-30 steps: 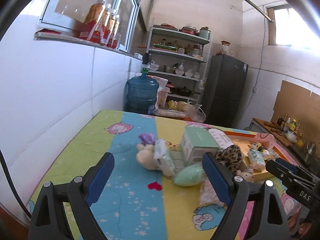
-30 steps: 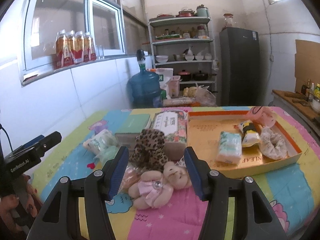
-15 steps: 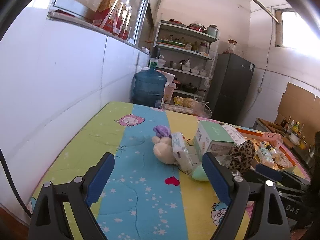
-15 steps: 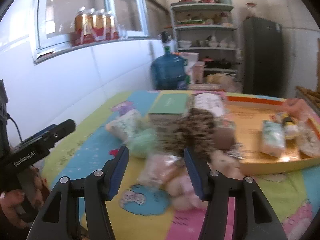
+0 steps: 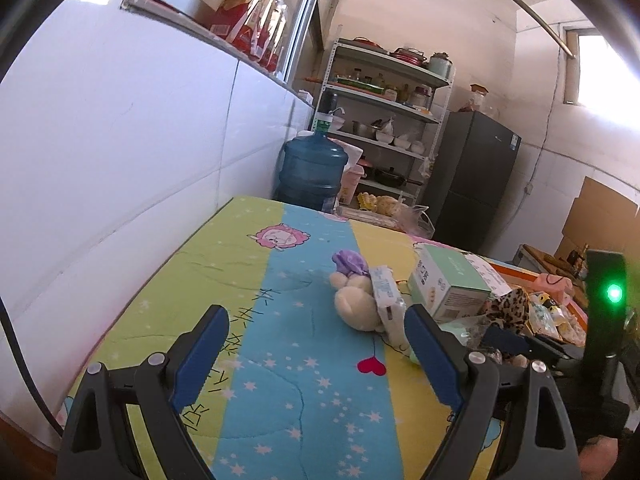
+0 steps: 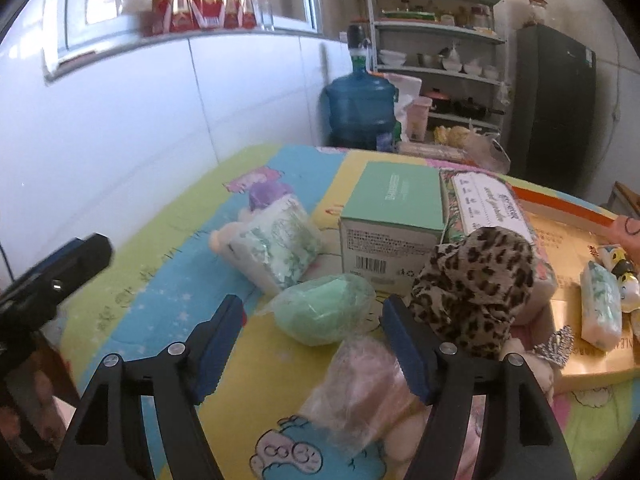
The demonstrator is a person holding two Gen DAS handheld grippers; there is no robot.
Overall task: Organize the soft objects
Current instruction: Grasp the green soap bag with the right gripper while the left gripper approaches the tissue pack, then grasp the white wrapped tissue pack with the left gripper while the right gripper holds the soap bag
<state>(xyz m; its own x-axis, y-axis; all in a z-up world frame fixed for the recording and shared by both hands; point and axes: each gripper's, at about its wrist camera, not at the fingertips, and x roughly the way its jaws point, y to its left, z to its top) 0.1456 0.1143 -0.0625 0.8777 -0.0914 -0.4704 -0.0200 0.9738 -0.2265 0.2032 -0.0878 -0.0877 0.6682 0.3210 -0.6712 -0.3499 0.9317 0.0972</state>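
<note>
My right gripper (image 6: 314,334) is open, just short of a green sponge in plastic wrap (image 6: 324,308) and a pink wrapped sponge (image 6: 360,392) below it. Beside them lie a tissue pack (image 6: 276,246), a leopard-print plush (image 6: 476,276) and a cream plush with a purple hat (image 5: 356,300). My left gripper (image 5: 316,350) is open and empty over the colourful mat, short of that plush and the tissue pack (image 5: 386,300). An orange tray (image 6: 560,240) at right holds a tissue pack (image 6: 602,304) and small toys.
A green box (image 6: 394,216) and a floral tissue box (image 6: 486,204) stand behind the soft things. A white wall runs along the left. A blue water jug (image 5: 314,170), shelves and a dark fridge (image 5: 476,184) stand beyond the table's far end.
Both grippers have swung left. The right one moved from the pink bear to the green and pink sponges. The left one now faces the mat's left half.
</note>
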